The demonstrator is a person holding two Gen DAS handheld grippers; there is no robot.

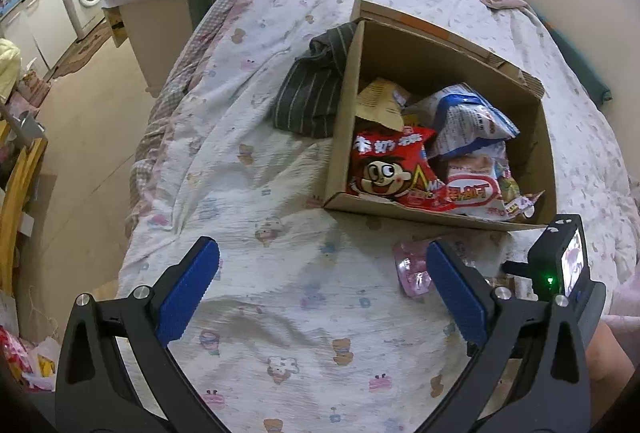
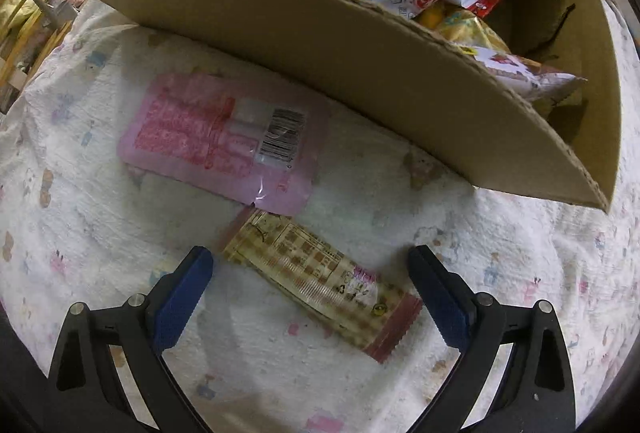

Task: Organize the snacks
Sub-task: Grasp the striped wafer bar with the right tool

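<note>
The right hand-held gripper (image 2: 310, 287), spread, straddles a light, crinkly beige snack packet (image 2: 316, 279) on the bed; pinch its firm middle. Beyond lie a pink packet (image 2: 224, 137) and the cardboard box (image 2: 360, 73); the left hand-held gripper (image 1: 322, 291) is spread, empty

left gripper (image 1: 322, 287): jaws spread wide, empty | right gripper (image 2: 310, 283): jaws spread wide, empty

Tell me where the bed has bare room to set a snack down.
Free: the sheet left of the cardboard box, in front of the striped cloth. Crowded: the strip before the box, where the pink packet and tan roll lie, and the box itself.
</note>
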